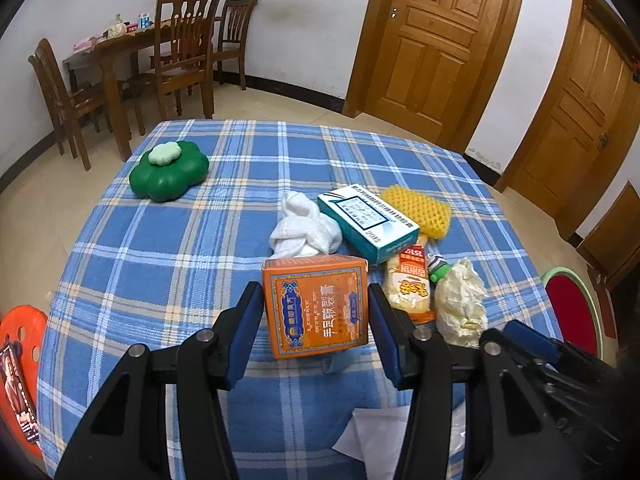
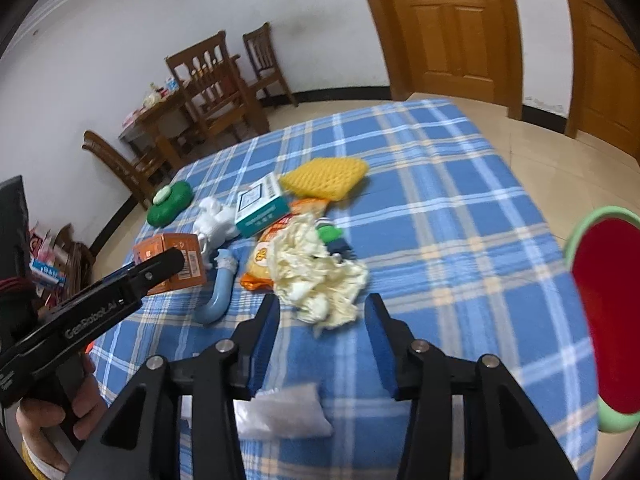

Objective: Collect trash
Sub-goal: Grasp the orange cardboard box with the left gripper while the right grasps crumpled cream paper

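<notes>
My left gripper (image 1: 316,312) is open, its jaws either side of an orange box (image 1: 318,306) on the blue plaid tablecloth (image 1: 160,248); a narrow gap shows on each side. The box and the left gripper (image 2: 160,264) also show in the right wrist view. My right gripper (image 2: 322,312) is open and empty just in front of a crumpled cream tissue (image 2: 320,276). Behind lie a teal box (image 1: 368,222), a white cloth (image 1: 304,228), a yellow foam net (image 1: 418,210), an orange snack packet (image 1: 410,288) and a small green toy (image 2: 330,236).
A green flower-shaped container (image 1: 170,170) stands at the far left of the table. A blue curved tube (image 2: 220,288) lies near the orange box. A clear plastic scrap (image 2: 284,412) lies under my right gripper. A red bin with a green rim (image 2: 608,316) stands at the right.
</notes>
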Motion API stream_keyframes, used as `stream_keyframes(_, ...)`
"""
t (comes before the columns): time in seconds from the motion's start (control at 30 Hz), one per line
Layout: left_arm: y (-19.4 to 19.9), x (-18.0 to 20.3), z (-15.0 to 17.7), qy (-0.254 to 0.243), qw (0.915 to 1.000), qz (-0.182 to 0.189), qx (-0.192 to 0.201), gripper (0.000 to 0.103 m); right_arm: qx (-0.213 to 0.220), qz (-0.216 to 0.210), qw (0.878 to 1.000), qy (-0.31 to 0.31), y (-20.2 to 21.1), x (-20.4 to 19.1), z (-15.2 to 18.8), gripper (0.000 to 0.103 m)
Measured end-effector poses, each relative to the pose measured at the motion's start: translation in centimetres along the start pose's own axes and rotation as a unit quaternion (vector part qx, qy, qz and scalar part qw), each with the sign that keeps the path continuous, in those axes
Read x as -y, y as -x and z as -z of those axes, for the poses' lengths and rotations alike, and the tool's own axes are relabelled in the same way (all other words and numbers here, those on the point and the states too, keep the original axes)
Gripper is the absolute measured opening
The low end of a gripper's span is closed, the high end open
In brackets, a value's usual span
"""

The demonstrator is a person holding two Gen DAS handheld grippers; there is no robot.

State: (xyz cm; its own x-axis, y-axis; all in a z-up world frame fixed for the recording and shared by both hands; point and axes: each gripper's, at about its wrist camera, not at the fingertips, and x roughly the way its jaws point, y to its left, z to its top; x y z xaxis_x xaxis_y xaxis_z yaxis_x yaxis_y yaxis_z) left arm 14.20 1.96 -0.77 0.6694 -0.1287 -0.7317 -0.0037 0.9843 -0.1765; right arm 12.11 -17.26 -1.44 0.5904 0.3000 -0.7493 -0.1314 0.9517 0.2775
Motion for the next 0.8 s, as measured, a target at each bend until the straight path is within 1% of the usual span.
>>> stream_keyframes(0.07,-0.1,-0.2,0.0,0.002,1.0000,-0.001,-0.001,0.053,-0.012,0.002,1.000,0.007,-1.1,-0.2,-0.2,0.051)
stream_keyframes(0.2,-0.3,-0.6,0.1,0.005,1.0000,-0.002,-0.003,0.053,-0.027,0.006,1.000,0.011,-2.6,-0.3,-0.3,0.051)
stream_keyframes(0.33,-0.6,-0.7,0.1,0.004,1.0000,-0.003,-0.006,0.053,-0.036,0.009,0.999,0.004,-3.6,0.2,-0.3,0.051)
stream_keyframes(0.4,-0.6,-0.6,0.1,0.004,1.0000,-0.003,-0.006,0.053,-0.032,0.013,0.999,0.009,-3.6,0.2,-0.3,0.051)
stream_keyframes(0.43,-0.6,-0.7,0.1,0.004,1.0000,-0.002,-0.006,0.053,-0.030,0.014,0.999,0.010,-3.6,0.2,-0.3,0.049)
stream_keyframes(0.47,-0.6,-0.6,0.1,0.004,1.0000,-0.002,-0.006,0.053,-0.030,0.016,0.999,0.009,-3.6,0.3,-0.3,0.041)
stream_keyframes(0.57,-0.6,-0.4,0.2,0.001,1.0000,-0.001,-0.006,0.053,-0.030,0.017,0.999,0.012,-3.7,0.3,-0.3,0.029)
stream_keyframes(0.67,-0.5,-0.3,0.2,0.001,1.0000,-0.001,-0.006,0.053,-0.026,0.016,0.999,0.016,-3.4,0.3,-0.2,0.025)
stream_keyframes(0.8,-0.1,0.0,0.2,-0.002,1.0000,0.001,-0.003,0.053,-0.016,0.016,1.000,0.019,-2.5,0.3,0.0,0.023)
